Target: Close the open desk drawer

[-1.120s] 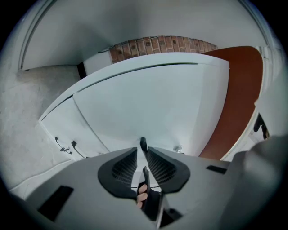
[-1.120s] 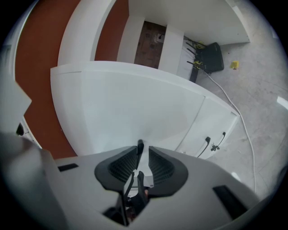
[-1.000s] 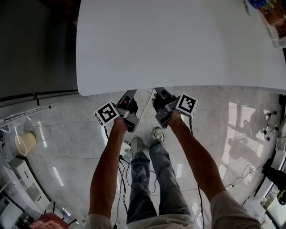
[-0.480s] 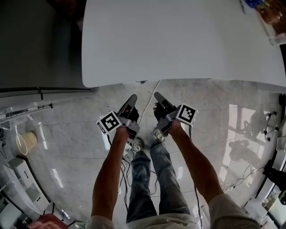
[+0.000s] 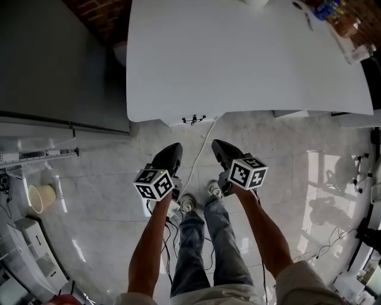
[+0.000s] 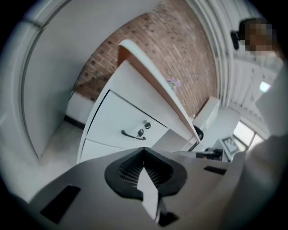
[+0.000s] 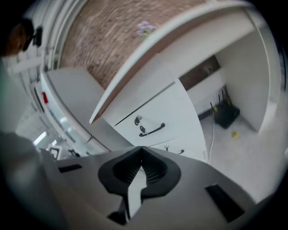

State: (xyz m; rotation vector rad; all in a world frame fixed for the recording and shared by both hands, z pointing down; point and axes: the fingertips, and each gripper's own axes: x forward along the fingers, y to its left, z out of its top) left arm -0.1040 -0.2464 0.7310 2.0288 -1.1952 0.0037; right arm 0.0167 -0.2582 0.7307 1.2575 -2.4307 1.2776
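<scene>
The white desk point(image 5: 250, 59) fills the top of the head view. Below its front edge shows the top drawer point(image 6: 130, 126) of a white drawer unit, its front flush with the unit, with a black handle point(image 6: 133, 134) and a key in the lock. The right gripper view shows the same drawer handle point(image 7: 151, 130) and a lower drawer point(image 7: 180, 150) beneath it. My left gripper point(image 5: 174, 148) and right gripper point(image 5: 218, 145) hang side by side over the floor, short of the desk and touching nothing. Both are shut and empty; the left jaws have just closed.
A grey cabinet point(image 5: 53, 59) stands left of the desk. A white cable point(image 5: 199, 149) runs across the marble floor between the grippers. A pale bucket point(image 5: 37, 198) sits at the left. Bottles point(image 5: 336, 15) stand on the desk's far right corner. A black object point(image 7: 226, 114) lies under the desk.
Both grippers have drawn back from the desk's front edge toward the person, rolled about their own axes, and their jaws have closed on nothing.
</scene>
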